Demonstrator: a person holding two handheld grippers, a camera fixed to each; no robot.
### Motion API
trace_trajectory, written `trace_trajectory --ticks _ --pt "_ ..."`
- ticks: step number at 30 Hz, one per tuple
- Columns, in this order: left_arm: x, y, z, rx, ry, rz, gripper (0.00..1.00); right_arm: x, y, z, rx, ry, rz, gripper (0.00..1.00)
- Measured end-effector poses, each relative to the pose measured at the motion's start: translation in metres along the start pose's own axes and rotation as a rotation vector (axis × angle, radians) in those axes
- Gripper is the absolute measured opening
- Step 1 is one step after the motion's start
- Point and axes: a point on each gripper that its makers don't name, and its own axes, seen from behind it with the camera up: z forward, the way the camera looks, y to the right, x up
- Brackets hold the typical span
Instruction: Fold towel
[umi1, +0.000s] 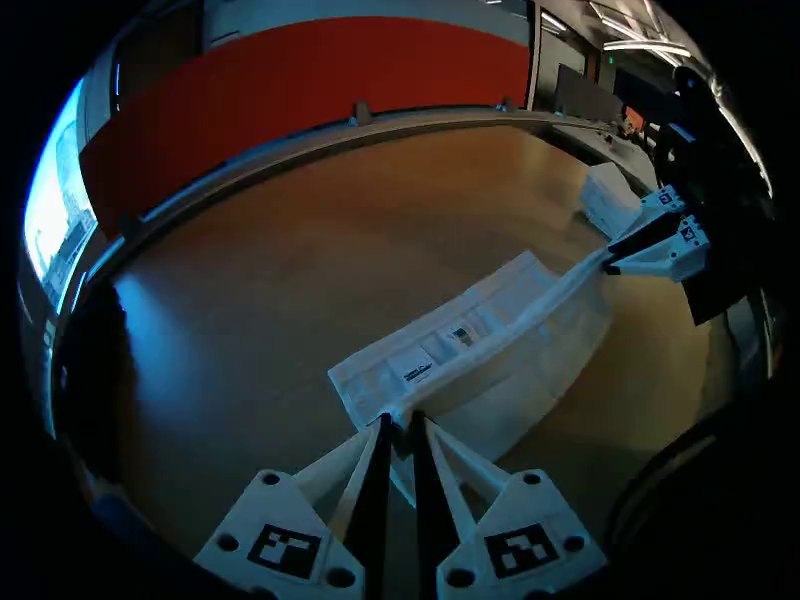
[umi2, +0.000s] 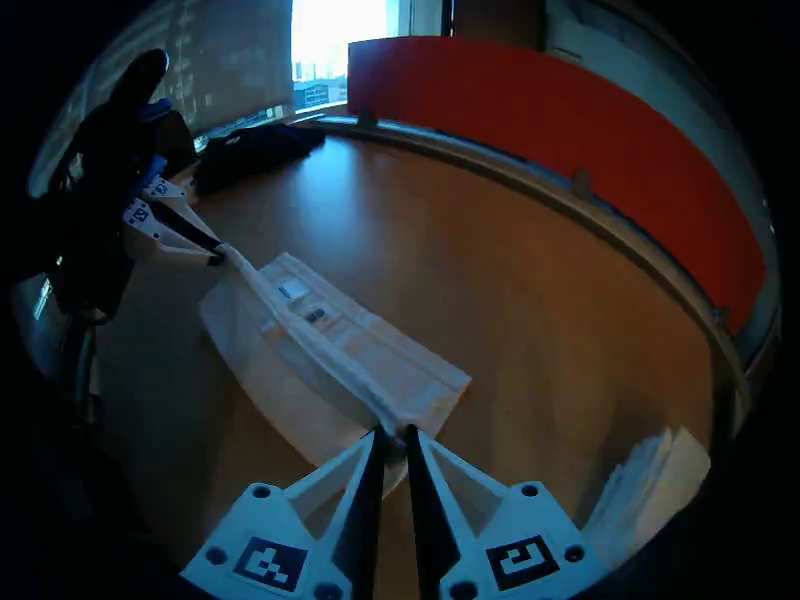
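Note:
A white towel (umi1: 480, 350) with small labels hangs stretched between both grippers, its lower part resting on the wooden table (umi1: 300, 270). In the left gripper view, my left gripper (umi1: 400, 418) is shut on the towel's near edge. My right gripper (umi1: 608, 262) pinches the far end at the right. In the right gripper view, the right gripper (umi2: 392, 432) is shut on the near end of the towel (umi2: 330, 350). The left gripper (umi2: 218, 258) holds the far end, with a person's dark-sleeved arm behind it.
A stack of folded white towels (umi1: 610, 195) lies on the table, at the lower right in the right gripper view (umi2: 650, 480). A red partition (umi2: 560, 110) runs behind the table's far edge. A dark bag (umi2: 255, 150) sits near the window.

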Motion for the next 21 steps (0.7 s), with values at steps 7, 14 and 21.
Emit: trace_trajectory --ticks 7,14,21 --pt "-0.009 -0.003 0.02 0.023 -0.017 0.015 0.19 -0.01 0.008 0.019 -0.007 -0.014 0.029 0.16" --pt "-0.013 -0.008 0.033 0.042 -0.023 0.018 0.28 -0.017 0.016 0.03 -0.035 -0.019 0.051 0.22" --pt "-0.011 -0.013 0.037 0.067 -0.019 0.029 0.33 -0.018 0.021 0.033 -0.054 -0.018 0.048 0.29"
